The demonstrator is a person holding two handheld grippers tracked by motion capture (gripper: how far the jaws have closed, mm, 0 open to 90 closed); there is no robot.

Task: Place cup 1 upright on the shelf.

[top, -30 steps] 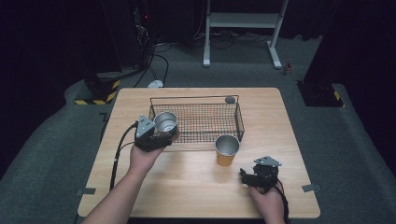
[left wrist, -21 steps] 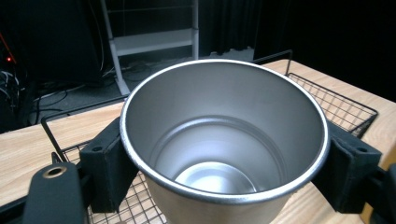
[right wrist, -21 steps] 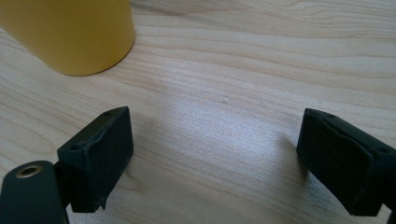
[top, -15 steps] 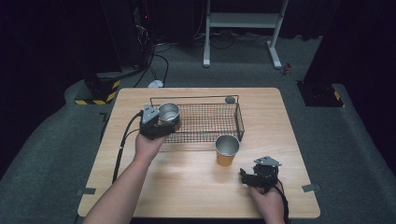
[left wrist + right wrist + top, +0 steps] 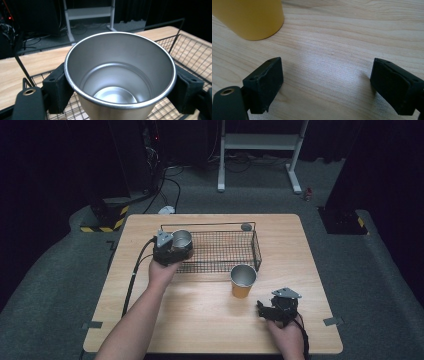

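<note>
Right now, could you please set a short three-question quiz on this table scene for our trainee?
1. True or false: the left tool is shut on the silver cup.
2. Where does the yellow cup stand? A) inside the wire basket B) on the table in front of the basket C) between the right tool's jaws
3. In one word, how do the jaws of the right tool stand?

Key
1. True: a black pad presses on each side of it.
2. B.
3. Open, with bare wood between them.
</note>
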